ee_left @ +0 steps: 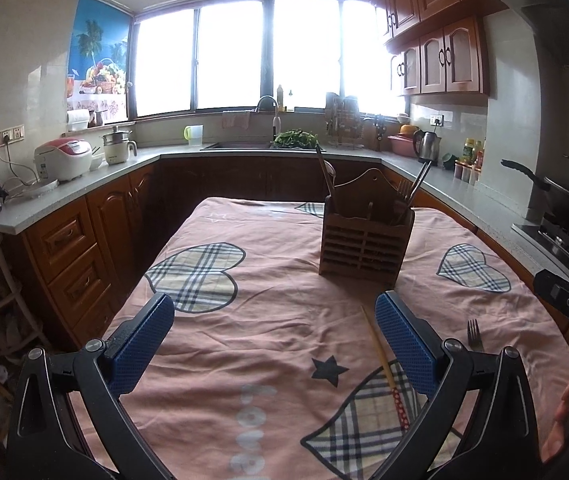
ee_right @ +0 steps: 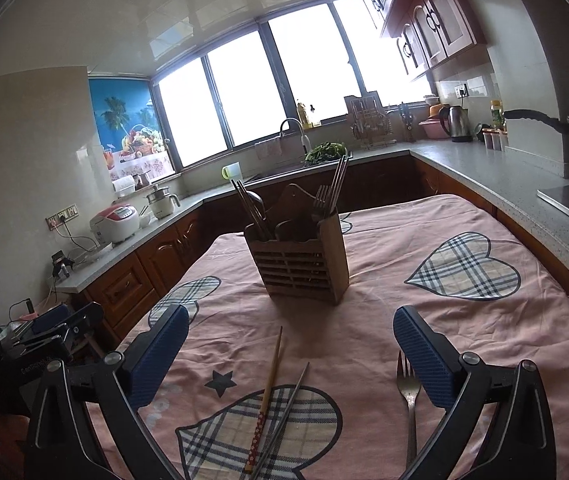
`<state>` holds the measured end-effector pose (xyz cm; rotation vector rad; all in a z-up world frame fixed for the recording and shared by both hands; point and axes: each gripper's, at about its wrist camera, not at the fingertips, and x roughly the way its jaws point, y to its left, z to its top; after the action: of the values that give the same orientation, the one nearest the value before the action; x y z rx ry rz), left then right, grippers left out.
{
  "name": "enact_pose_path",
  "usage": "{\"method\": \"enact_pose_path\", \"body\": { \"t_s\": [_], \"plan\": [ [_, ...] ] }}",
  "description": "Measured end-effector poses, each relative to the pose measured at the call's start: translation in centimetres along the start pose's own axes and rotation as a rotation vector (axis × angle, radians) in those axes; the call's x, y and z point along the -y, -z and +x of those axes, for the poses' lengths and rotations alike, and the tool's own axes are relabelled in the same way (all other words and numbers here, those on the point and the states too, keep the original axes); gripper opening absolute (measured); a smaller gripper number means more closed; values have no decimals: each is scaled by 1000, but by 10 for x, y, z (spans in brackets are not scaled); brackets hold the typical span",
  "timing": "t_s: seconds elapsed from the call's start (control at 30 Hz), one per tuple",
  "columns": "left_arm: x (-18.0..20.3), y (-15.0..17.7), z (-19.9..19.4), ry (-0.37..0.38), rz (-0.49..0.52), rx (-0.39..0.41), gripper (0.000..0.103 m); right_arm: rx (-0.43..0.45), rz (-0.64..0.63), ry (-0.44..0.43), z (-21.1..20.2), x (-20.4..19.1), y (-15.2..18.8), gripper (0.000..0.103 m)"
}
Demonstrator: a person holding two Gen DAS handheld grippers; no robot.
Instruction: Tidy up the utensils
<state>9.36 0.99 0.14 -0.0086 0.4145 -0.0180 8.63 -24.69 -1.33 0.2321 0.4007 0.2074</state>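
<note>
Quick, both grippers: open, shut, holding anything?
Left gripper: open, empty above the pink tablecloth.
Right gripper: open, empty.

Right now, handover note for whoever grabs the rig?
Left gripper: open, empty, above the pink cloth-covered table.
Right gripper: open, empty.
Slatted wooden utensil holder upright mid-table, already holding dark chopsticks, metal chopsticks and forks.
Left to stow, lying loose: wooden chopstick with red patterned end, metal chopstick, steel fork by the right gripper's right finger.
</note>
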Motion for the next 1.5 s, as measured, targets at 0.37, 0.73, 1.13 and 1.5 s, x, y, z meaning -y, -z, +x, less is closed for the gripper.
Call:
{"method": "enact_pose_path", "body": {
  "t_s": [0.37,0.73,1.13,1.5],
  "plan": [
    [9,15,-23,-42,34,15,103,42,-84,35,-28,-19,17,103],
    [11,9,-47,-78,41,76,103,193,-202,72,-65,-45,8,103],
    [11,37,-50,-127,31,153,103,167,-169,106,-44,-31,40,103],
    [22,46,-45,-131,77,132,103,159,-139,101,-39,-23,54,103]
  ]
}}
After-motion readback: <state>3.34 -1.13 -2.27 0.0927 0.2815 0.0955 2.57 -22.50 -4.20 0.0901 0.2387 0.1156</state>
